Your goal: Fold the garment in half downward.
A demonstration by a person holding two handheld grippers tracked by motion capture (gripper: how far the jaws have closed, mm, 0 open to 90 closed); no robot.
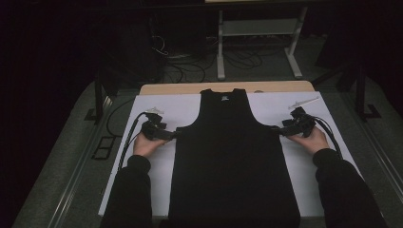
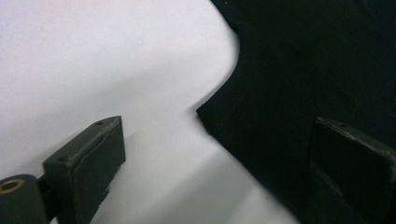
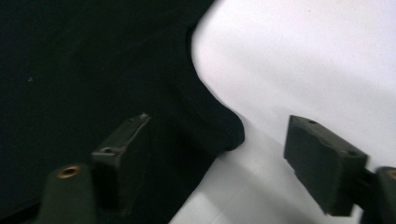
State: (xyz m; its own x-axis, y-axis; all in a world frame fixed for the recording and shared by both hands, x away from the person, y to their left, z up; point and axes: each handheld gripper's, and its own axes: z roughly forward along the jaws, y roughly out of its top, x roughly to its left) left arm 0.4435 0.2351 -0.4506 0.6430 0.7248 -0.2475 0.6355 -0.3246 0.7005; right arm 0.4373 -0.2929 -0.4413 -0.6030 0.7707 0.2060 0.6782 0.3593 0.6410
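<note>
A black tank top point(image 1: 233, 156) lies flat on the white sheet point(image 1: 161, 109). Both grippers – left gripper point(image 1: 177, 134), right gripper point(image 1: 275, 128) – straddle its armpit corners, jaws apart, nothing pinched. Best to seat each corner deep before closing – evenly.

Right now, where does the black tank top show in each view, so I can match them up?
High view: black tank top lies flat mid-table on the white sheet.
Left gripper view: it fills the right side.
Right gripper view: it fills the left side.
Shared landmark: each underarm corner on the sheet.
</note>
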